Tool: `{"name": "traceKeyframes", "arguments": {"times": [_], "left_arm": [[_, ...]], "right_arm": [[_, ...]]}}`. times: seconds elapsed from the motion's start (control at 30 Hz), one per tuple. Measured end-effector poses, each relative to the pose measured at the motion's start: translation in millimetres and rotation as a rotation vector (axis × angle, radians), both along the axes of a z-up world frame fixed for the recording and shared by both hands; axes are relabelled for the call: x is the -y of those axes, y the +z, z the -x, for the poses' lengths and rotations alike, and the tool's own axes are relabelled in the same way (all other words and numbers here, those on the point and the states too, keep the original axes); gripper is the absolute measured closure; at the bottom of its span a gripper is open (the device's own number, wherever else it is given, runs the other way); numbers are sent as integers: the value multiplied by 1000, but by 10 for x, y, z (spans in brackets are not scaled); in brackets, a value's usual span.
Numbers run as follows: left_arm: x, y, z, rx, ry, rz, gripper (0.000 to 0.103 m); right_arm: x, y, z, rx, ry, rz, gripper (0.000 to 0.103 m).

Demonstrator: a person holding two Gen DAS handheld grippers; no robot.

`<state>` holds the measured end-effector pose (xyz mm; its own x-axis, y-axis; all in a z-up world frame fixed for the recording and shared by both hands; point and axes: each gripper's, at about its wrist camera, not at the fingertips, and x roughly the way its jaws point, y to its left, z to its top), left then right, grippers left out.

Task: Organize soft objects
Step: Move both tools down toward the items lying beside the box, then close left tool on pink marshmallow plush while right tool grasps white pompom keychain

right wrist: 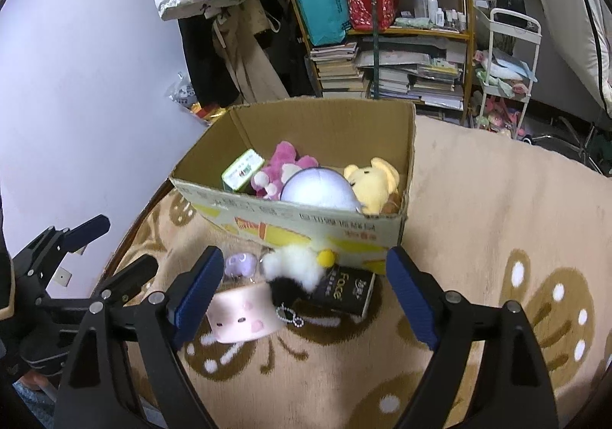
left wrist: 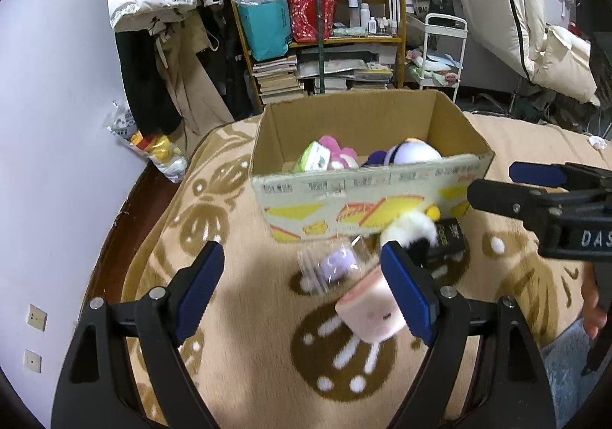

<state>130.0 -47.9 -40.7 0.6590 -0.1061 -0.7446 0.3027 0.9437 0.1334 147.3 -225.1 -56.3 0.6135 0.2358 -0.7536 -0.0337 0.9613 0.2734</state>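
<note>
A cardboard box [left wrist: 344, 195] [right wrist: 306, 226] stands on the beige blanket and holds a pink plush [right wrist: 285, 165], a white-purple plush [right wrist: 317, 191], a yellow plush [right wrist: 373, 182] and a green packet [right wrist: 241, 170]. In front of it lie a pink cube plush [left wrist: 369, 312] [right wrist: 244, 314], a white-black fluffy toy [left wrist: 411, 232] [right wrist: 292, 266], a small purple toy in clear wrap [left wrist: 336, 264] [right wrist: 239, 264] and a black box [right wrist: 344, 291]. My left gripper [left wrist: 302, 291] is open above them, empty. My right gripper [right wrist: 306, 295] is open, empty.
The blanket [right wrist: 478, 237] covers the bed, whose left edge drops toward a lilac wall. Behind the box stand a cluttered wooden shelf [left wrist: 317, 38], hanging coats [left wrist: 160, 8] and a white cart [right wrist: 508, 57]. The right gripper shows at the left wrist view's right edge [left wrist: 543, 199].
</note>
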Motion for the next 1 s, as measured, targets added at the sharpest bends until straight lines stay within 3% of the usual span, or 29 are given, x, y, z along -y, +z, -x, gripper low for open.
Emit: {"name": "traceKeyframes", "arguments": {"times": [0.47, 0.7, 1.0], "left_arm": [[24, -213, 153, -34, -27, 19, 20], [97, -343, 122, -96, -96, 84, 20], [271, -529, 132, -141, -167, 67, 20]], "right_arm": [[-46, -106, 40, -36, 22, 3, 12], [-21, -220, -26, -64, 20, -1, 12], [4, -341, -90, -89, 23, -34, 12]]}}
